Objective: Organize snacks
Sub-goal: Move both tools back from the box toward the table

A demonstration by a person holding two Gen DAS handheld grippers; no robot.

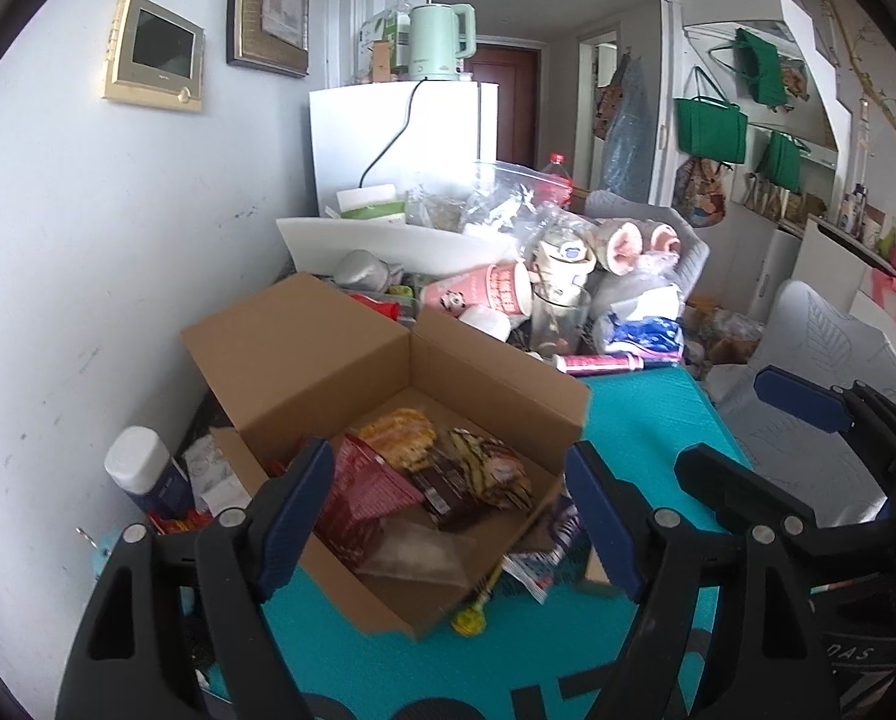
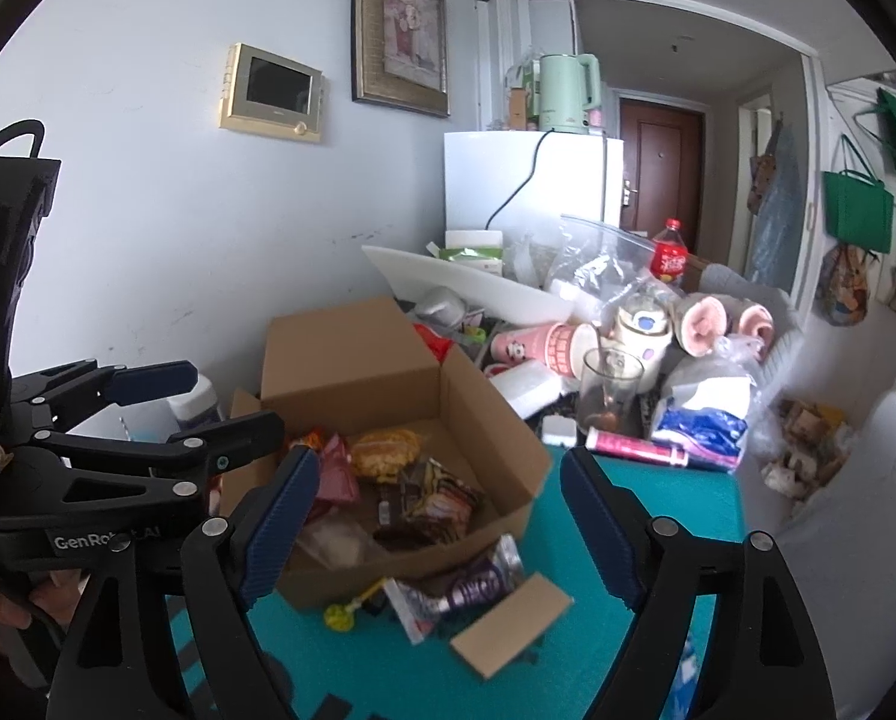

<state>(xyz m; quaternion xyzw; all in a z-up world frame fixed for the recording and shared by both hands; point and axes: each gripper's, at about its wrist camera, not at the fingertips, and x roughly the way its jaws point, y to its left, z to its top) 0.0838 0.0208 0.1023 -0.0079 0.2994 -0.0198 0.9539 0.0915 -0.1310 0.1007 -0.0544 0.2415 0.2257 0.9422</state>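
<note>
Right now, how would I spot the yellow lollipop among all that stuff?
Find the open brown cardboard box on the teal tabletop. Just outside its near wall lies the yellow lollipop, beside a purple-and-white wrapper; it alone is bright yellow, round, on a stick.

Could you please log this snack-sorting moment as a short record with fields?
surface: teal mat
box: open cardboard box on the mat, flaps up
in box: several snack packets
outside box: purple wrapper and yellow lollipop on the mat beside its near wall
behind box: clutter with a glass and pink cup
left gripper: open, empty
right gripper: open, empty
</note>
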